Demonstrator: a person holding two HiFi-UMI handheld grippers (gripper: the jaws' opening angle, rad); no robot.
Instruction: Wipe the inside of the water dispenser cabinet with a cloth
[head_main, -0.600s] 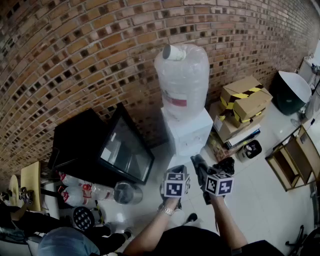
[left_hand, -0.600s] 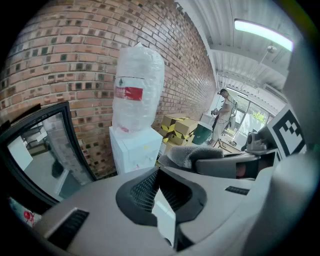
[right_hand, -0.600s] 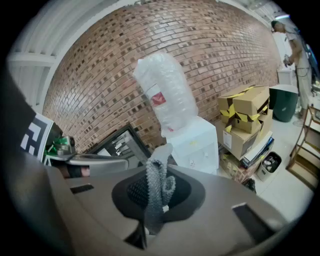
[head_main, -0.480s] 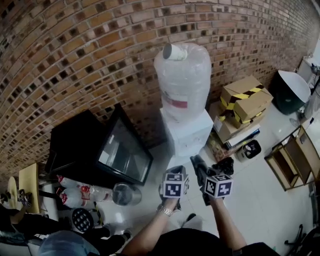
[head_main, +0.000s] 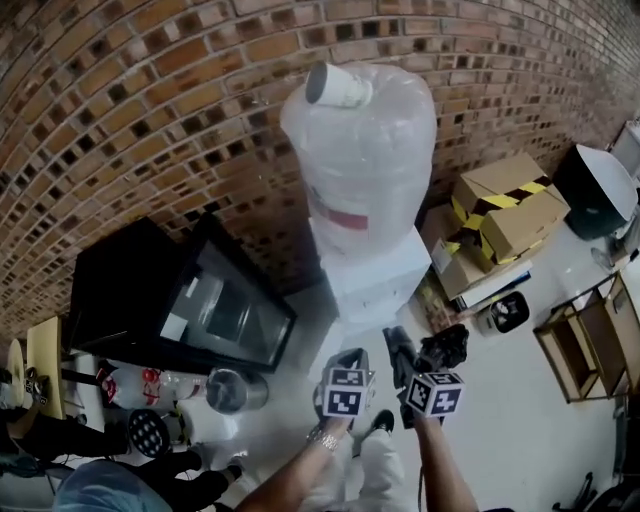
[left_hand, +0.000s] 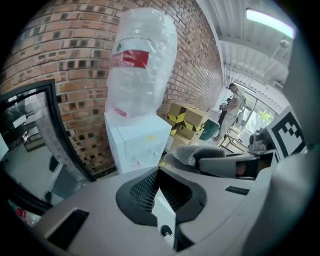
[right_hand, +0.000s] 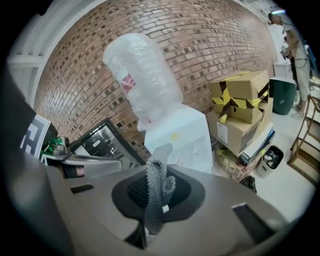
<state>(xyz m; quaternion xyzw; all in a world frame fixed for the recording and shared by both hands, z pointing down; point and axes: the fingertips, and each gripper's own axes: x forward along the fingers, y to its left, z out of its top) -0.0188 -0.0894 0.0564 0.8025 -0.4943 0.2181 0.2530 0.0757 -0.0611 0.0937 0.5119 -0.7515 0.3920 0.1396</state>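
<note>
Cloth (right_hand: 158, 186), grey, pinched upright between closed jaws of right gripper (right_hand: 156, 172); left gripper (left_hand: 159, 174) with jaws together at the tips, holding nothing; white water dispenser (head_main: 375, 272) at centre of head view, beyond both; red label on its bottle (head_main: 360, 150), print unreadable.

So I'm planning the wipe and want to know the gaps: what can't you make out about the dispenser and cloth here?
- Cabinet interior and door: in the head view the left gripper and right gripper cover the water dispenser's lower front; in both gripper views the grippers' own bodies cut it off.
- Cloth: its full size, as it is bunched in the right gripper's jaws.
- Red label on the bottle: the print is blurred.
</note>
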